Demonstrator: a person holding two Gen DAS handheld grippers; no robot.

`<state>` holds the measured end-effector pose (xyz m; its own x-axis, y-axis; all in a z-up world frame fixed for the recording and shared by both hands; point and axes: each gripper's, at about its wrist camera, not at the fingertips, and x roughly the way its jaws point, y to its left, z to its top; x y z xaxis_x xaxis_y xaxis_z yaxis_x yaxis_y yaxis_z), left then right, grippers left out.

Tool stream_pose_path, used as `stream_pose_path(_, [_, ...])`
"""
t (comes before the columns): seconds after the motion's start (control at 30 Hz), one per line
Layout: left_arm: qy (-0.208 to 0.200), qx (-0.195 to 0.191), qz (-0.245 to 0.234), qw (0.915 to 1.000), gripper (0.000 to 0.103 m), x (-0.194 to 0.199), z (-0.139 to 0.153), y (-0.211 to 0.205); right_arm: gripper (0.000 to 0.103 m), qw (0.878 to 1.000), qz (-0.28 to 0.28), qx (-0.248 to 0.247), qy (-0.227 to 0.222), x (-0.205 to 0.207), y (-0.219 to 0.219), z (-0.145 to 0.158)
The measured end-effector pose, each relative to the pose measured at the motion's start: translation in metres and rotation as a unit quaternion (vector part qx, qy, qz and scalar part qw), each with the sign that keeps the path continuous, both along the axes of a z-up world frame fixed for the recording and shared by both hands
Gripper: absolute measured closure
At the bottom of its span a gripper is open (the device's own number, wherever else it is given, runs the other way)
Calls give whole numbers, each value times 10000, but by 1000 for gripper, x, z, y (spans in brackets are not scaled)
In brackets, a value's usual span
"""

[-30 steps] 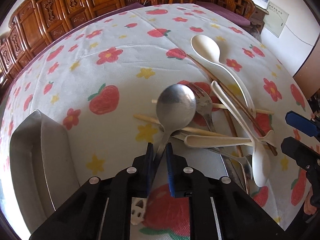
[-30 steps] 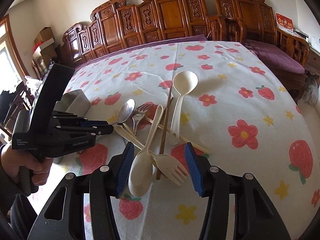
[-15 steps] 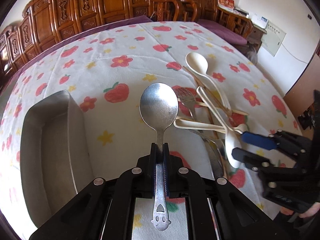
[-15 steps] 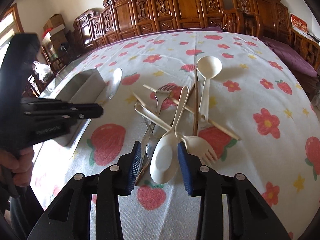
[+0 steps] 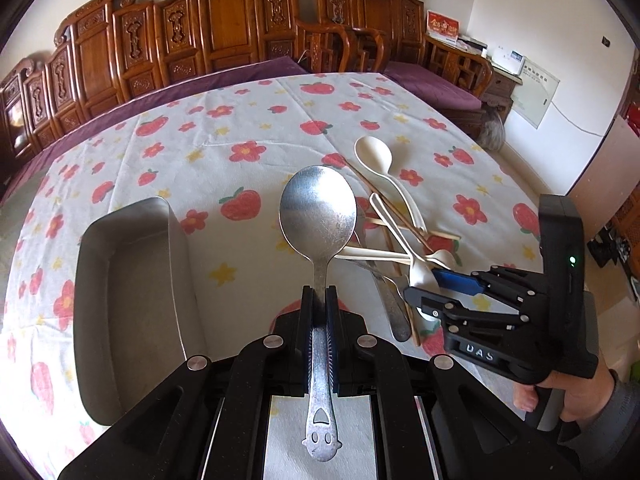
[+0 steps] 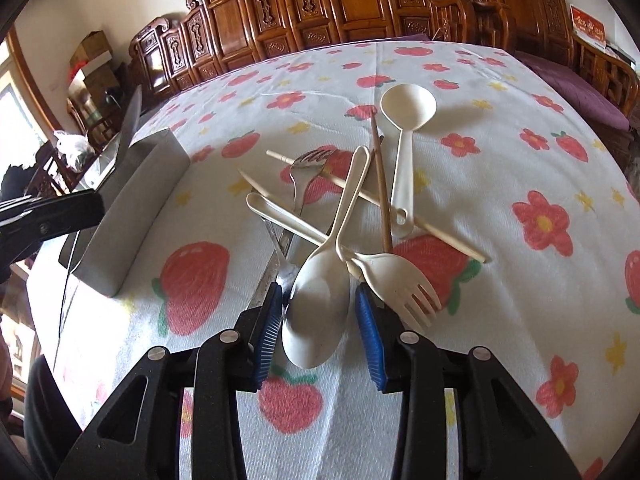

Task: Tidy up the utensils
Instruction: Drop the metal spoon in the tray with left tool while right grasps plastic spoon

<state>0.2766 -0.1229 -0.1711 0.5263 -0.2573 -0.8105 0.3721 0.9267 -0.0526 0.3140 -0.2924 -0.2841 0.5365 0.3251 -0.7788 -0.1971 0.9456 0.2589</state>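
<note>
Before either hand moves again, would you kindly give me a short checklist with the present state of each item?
1. Left gripper shut on the metal spoon: ok, pads clamp the handle.
2. Metal spoon clear of the pile: ok, bowl held above the tablecloth.
3. Grey tray free to receive it: ok, nothing visible inside.
4. Right gripper centred on the cream spoon: ok, its bowl lies between the blue pads.
5. Right pads pressing the cream spoon: cannot tell, contact is not clear.
6. Cream spoon free to lift: not ok, its handle crosses the cream fork and chopsticks.
</note>
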Motion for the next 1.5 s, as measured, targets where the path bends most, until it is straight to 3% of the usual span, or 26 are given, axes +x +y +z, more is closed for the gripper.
stream_pose_path(0.1, [-35, 21, 6, 10000, 98, -4, 4, 2, 63, 10000, 0, 24, -34, 3, -1, 0])
stream_pose_path(0.17, [-50, 42, 21, 10000, 98, -5, 5, 2, 70, 10000, 7, 8, -42, 3, -1, 0])
stream_pose_path(0.83, [-206, 90, 358, 9991, 98, -2, 21, 34, 74, 9953, 369, -208, -869, -26, 15, 39])
stream_pose_path(1.03, [-204, 91, 446, 9988, 98, 0, 21, 43, 76, 9960, 658, -383, -470, -21, 30, 20])
stream_pose_path(1.13, [-212, 76, 455, 9987, 98, 0, 21, 45, 90, 9947, 804, -546, -331, -20, 39, 11])
stream_pose_path(1.5, [-257, 40, 582, 9980, 98, 1, 28, 59, 94, 9934, 773, -380, -761, -34, 35, 34])
